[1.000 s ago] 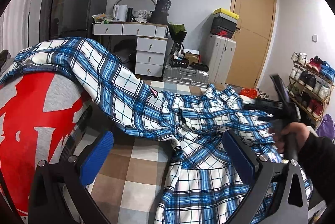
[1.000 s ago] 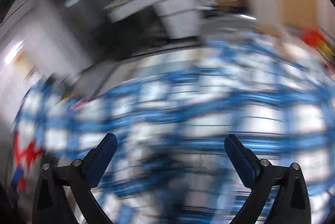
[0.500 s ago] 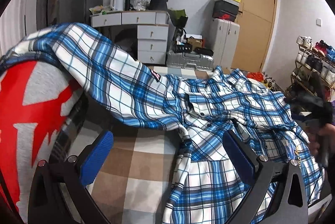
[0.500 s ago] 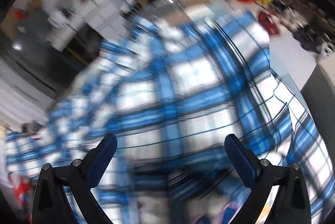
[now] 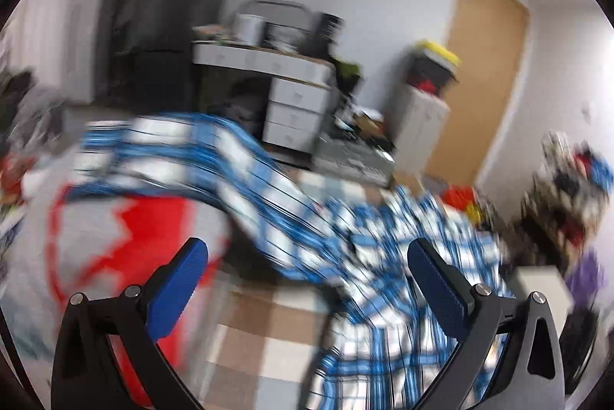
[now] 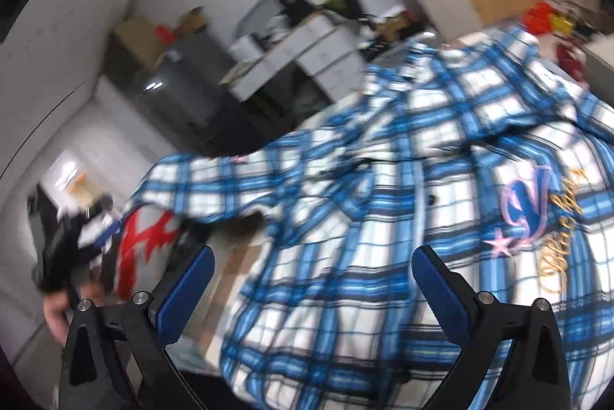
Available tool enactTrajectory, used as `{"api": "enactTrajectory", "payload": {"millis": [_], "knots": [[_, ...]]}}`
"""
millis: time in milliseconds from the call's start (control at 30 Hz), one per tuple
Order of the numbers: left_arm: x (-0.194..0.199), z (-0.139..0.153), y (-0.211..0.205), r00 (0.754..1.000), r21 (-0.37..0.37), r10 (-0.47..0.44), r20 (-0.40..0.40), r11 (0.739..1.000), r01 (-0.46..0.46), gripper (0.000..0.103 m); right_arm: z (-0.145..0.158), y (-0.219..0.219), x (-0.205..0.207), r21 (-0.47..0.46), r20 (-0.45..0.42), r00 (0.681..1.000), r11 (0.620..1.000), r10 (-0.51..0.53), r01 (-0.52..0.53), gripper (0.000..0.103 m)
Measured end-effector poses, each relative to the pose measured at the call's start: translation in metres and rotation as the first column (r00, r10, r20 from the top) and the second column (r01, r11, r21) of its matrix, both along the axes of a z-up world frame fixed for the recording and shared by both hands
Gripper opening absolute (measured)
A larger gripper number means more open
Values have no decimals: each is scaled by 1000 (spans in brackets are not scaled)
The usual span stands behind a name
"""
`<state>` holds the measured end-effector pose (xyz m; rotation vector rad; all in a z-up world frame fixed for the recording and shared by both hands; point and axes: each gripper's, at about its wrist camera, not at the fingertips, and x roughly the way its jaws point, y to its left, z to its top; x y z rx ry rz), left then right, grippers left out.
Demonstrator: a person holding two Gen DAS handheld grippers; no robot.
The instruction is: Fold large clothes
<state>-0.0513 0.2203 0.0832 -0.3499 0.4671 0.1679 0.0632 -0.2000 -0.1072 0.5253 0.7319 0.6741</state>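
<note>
Both claws spread wide over the plaid shirt, nothing gripped

Left gripper (image 5: 307, 285) sat at the bottom of its frame w/ jaws wide apart, empty; blue-white plaid shirt (image 5: 368, 256) ran from mid-left down to lower right, one sleeve draped over a grey-and-red garment (image 5: 126, 229) at left, checked surface (image 5: 261, 344) showing between the fingers. Right gripper (image 6: 312, 289) was likewise gaping, holding nothing, w/ the shirt (image 6: 383, 237) filling centre and right of that view, embroidered logo (image 6: 537, 214) at right. A hand (image 6: 57, 310) showed at lower left. Both views blurred, so contact w/ the cloth was unclear
</note>
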Motion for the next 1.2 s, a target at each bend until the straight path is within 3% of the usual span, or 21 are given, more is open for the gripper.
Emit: {"api": "enactTrajectory", "payload": {"millis": [100,167,233,300,433,500,633,800,867,933,1000,1067,1100,1167,1200], "knots": [[-8,5,61,993,-147,120,-23,982,-122,102,8,6,-3,55,13,999,997,52,-53,103],[-15,-1,105,980,-256,191,-50,946,-198,102,12,8,-8,88,29,997,993,75,-77,103],[-16,-10,130,976,-339,203,-81,915,-219,102,16,11,-11,89,50,994,991,94,-98,103],[-12,-21,157,974,-441,199,-109,868,-227,102,20,13,-16,76,72,991,990,111,-116,103],[7,-45,183,988,-628,119,-99,762,-155,102,20,14,-24,82,84,988,987,133,-140,103],[14,-54,186,989,-663,105,-103,735,-147,102,20,13,-26,88,82,988,986,131,-138,103],[13,-69,186,988,-698,150,-47,702,-140,101,21,10,-25,103,86,990,987,112,-121,103],[10,-66,190,977,-716,207,47,690,-111,101,20,10,-25,110,80,990,986,114,-122,103],[11,-60,193,976,-706,209,62,701,-105,91,20,11,-25,108,85,990,987,111,-120,103],[12,-54,196,970,-671,240,48,727,-147,71,21,13,-26,103,87,989,987,117,-126,103],[12,-54,201,960,-657,278,46,732,-181,61,21,14,-26,95,91,989,987,118,-127,103],[15,-53,202,958,-644,282,48,742,-186,31,21,14,-27,88,95,989,988,117,-126,103],[16,-52,202,958,-620,284,40,759,-199,9,21,14,-27,89,97,988,988,117,-125,103],[19,-50,202,956,-578,289,50,789,-208,5,22,14,-28,90,100,988,988,117,-126,103],[19,-53,202,954,-575,296,46,789,-217,5,22,14,-28,89,102,988,988,118,-127,103]]}}
